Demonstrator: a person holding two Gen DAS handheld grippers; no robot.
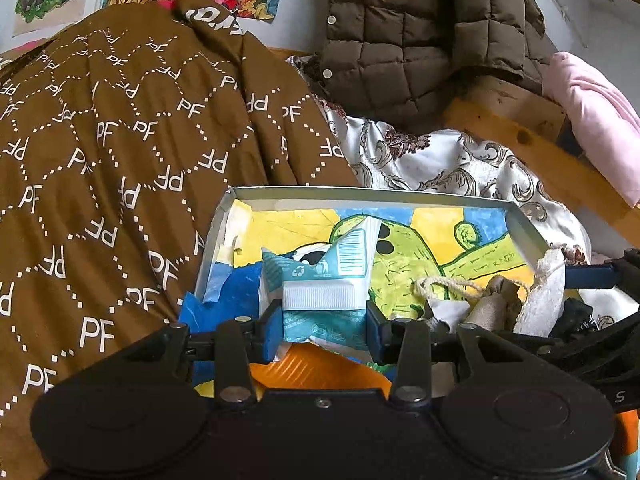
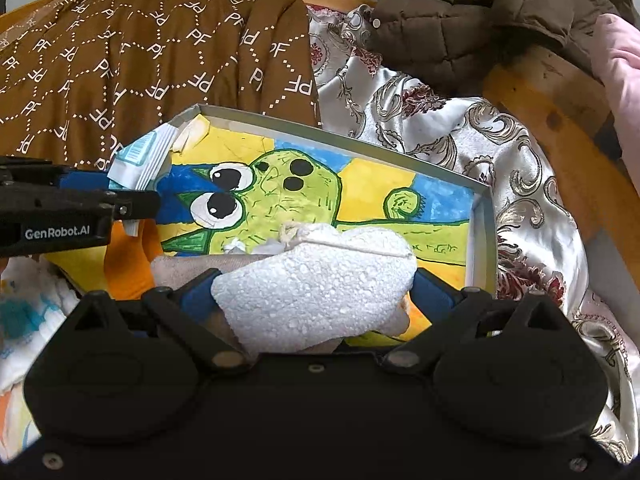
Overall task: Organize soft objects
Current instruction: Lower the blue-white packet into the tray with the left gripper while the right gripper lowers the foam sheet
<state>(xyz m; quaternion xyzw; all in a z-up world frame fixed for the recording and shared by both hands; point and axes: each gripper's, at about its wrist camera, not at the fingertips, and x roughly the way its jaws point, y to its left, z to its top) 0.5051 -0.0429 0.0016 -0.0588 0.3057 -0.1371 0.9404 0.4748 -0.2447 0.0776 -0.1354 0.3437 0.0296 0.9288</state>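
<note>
- Tray [image 1: 524,226] first: a shallow white-walled tray, its floor lined with a painted green cartoon creature on yellow and blue, and it's my landmark for everything else.
- Left tongs [image 1: 326,326], over the near-left part of the tray, are pinching a teal-and-white soft packet [image 1: 320,276]; the blue pads press both its sides, and its barcode end sticks up toward the tray's middle.
- In the right wrist view those same left tongs [image 2: 132,196] come in from the tray's left edge, the packet [image 2: 140,160] hanging above the near-left corner.
- Right tongs [image 2: 314,292], at the tray's near edge, are clamped on a white nubbly soft pouch [image 2: 316,284] with a cord along its top; blue fingers hug both flanks.
- The pouch hangs just over the tray's near-middle; I can't tell whether its underside touches the lining.
- From the left wrist view the pouch [image 1: 540,296] shows at the tray's near-right corner, with a loop of pale cord [image 1: 444,286] lying over the painted lining beside it.
- Brown jacket [image 1: 120,160] printed with white "PF" letters lies heaped along the tray's left and far-left side.
- Silvery floral cloth [image 2: 500,168] spreads under and to the right of the tray.
- Dark quilted coat [image 1: 420,32] sits beyond the tray's far-right side, with a pink fabric [image 1: 596,120] farther right.
- Something orange [image 1: 320,368] shows beneath the left tongs at the tray's near edge; what it is I can't make out.
</note>
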